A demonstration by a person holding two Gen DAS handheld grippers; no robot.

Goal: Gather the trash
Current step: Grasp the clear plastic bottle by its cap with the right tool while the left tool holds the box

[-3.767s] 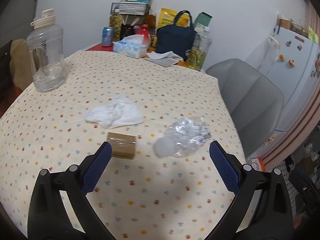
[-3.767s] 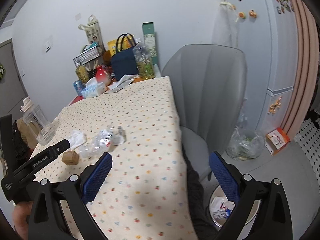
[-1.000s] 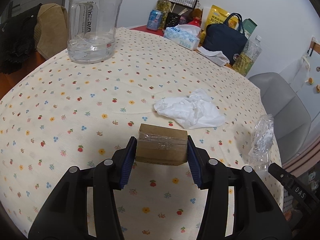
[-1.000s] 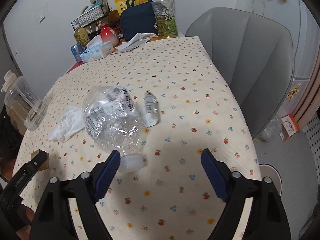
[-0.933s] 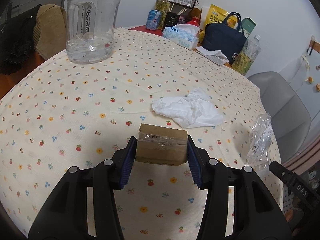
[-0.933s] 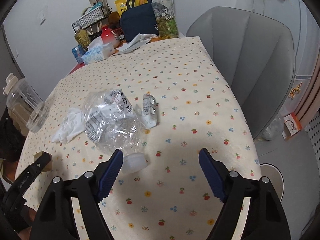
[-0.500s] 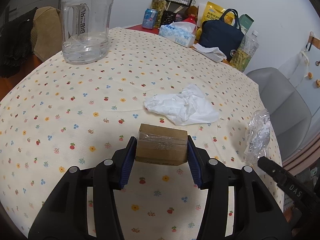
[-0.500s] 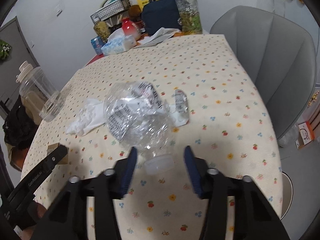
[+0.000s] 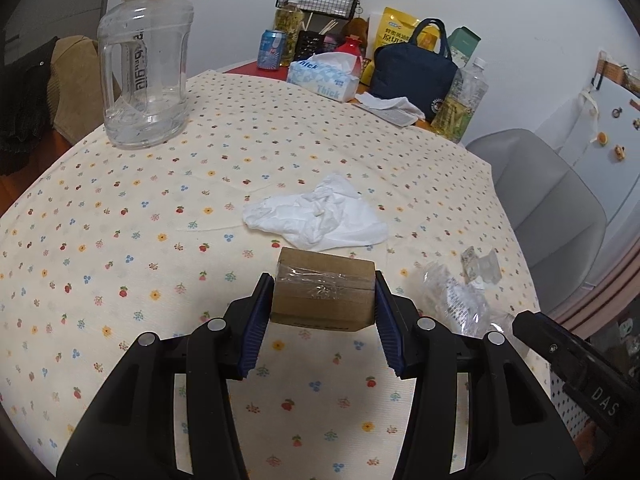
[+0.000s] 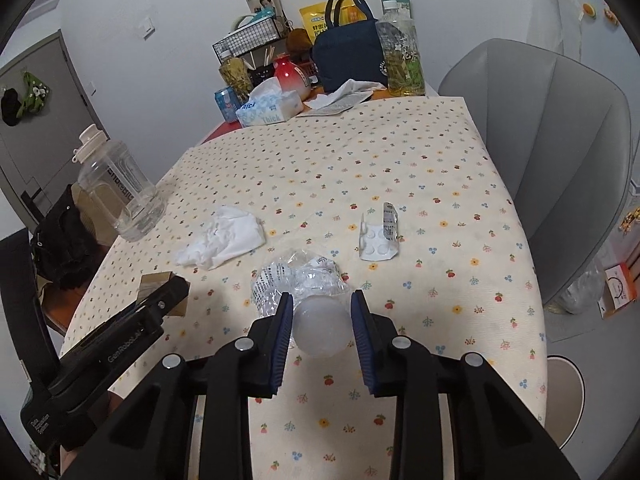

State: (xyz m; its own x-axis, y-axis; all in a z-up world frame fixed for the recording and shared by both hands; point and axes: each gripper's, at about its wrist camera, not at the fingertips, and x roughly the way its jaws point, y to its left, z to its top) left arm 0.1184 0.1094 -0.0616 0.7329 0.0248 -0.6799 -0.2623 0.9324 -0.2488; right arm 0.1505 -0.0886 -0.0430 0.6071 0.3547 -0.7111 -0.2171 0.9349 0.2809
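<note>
Both tongs are loaded over the flowered table (image 9: 160, 208) as I clear the rubbish. My left gripper (image 9: 323, 304) pinches the small cardboard box (image 9: 323, 296) squarely across its taped sides, a grip that looks firm enough to carry. My right gripper (image 10: 320, 320) is closing on the white capped end of the crushed plastic bottle (image 10: 298, 280), with the crumpled body sticking out ahead of the fingertips; I judge I took it by the cap because that is the one stiff part.

Largest of what lies beyond the tongs is the big clear water jug (image 9: 144, 68), far ahead and to the left of the left gripper, likely not rubbish. Next comes the crumpled tissue (image 9: 320, 220), lying just ahead of the box, not yet collected. Smaller is the empty blister pack (image 10: 380, 236), ahead and slightly right of the right gripper, lying flat on the cloth. Both sit within easy reach, so I judge they come after this load is dropped. A bin shows only partly at the table's lower right edge, too cut off to read.
</note>
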